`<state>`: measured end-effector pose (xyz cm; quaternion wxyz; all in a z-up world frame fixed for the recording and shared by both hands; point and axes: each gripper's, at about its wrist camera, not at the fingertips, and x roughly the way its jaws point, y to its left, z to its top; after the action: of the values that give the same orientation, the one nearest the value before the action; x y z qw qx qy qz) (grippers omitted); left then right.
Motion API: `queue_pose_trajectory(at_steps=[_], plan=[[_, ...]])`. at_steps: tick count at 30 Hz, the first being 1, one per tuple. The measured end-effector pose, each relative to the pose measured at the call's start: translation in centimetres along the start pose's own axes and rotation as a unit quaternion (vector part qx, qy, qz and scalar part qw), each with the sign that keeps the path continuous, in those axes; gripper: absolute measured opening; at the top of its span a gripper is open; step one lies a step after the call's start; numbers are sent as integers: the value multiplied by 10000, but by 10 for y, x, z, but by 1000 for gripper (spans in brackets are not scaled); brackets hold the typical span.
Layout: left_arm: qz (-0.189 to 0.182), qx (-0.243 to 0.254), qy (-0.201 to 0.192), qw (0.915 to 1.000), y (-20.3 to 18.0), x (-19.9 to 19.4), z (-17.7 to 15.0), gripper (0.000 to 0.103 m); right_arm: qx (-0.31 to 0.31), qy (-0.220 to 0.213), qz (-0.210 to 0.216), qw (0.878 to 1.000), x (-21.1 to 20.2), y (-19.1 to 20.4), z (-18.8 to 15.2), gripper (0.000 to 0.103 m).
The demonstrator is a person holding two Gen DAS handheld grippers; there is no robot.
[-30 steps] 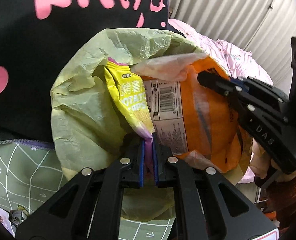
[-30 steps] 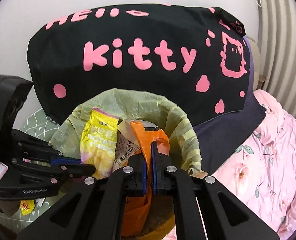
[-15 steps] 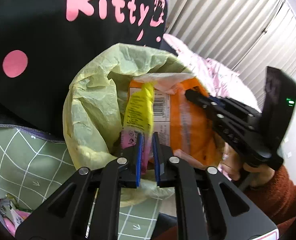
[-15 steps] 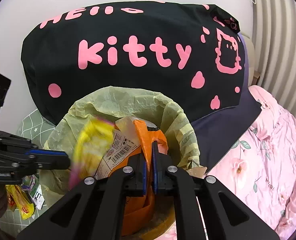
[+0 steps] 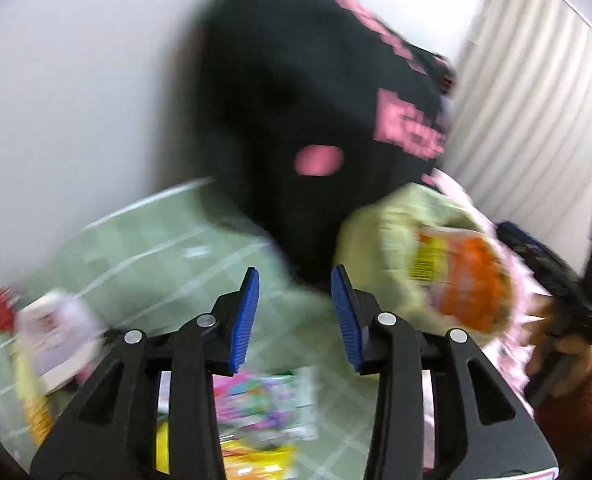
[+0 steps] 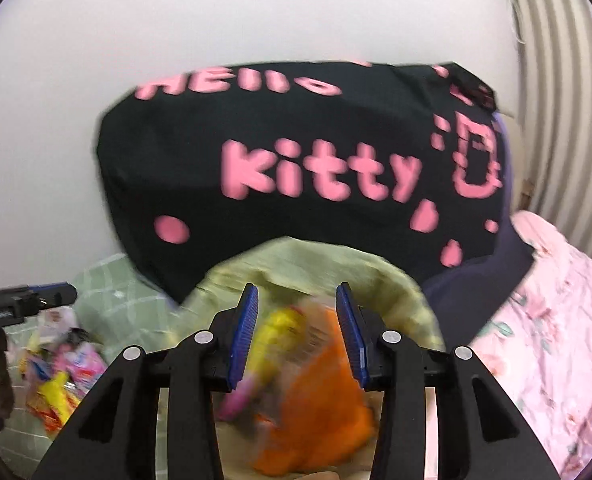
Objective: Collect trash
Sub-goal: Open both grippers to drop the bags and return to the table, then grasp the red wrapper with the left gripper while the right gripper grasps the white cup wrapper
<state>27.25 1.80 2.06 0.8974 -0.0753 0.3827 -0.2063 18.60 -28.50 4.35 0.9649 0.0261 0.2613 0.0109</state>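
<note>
A pale yellow-green trash bag [image 5: 380,236] sits at the right of the left wrist view, with an orange packet [image 5: 476,280] and a yellow chip packet [image 5: 424,260] inside it. My left gripper [image 5: 295,316] is open and empty, left of the bag over the green sheet. In the right wrist view the bag [image 6: 336,264] lies just beyond my right gripper [image 6: 296,330], which is open and empty above the orange packet [image 6: 320,412] and yellow packet [image 6: 280,336]. Both views are blurred.
Several loose wrappers lie on the green checked sheet [image 5: 144,248], some below my left gripper [image 5: 264,408] and some at the left of the right wrist view [image 6: 56,376]. A black Hello Kitty pillow [image 6: 296,168] stands behind the bag. A pink floral quilt [image 6: 556,340] lies right.
Both grippers have opened. The left let go of the yellow chip packet, which now lies in the bag, and swung left. The right let go of the orange packet.
</note>
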Motion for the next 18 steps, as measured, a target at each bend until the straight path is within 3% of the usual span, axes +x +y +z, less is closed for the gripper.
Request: queue_pose_trajectory(at_steps=[5, 12, 15, 18], plan=[[819, -633, -278, 9942, 72, -37, -26, 36, -236, 46, 790, 9966, 12, 44, 0, 46], [1666, -1539, -623, 9719, 158, -90, -70, 38, -842, 458, 1417, 9853, 38, 111, -10, 46], [1528, -2038, -864, 9632, 188, -99, -81, 47, -953, 578, 1581, 9811, 46, 129, -15, 46], [1311, -2371, -797, 9593, 208, -87, -81, 49, -959, 706, 1682, 9785, 55, 145, -20, 46]])
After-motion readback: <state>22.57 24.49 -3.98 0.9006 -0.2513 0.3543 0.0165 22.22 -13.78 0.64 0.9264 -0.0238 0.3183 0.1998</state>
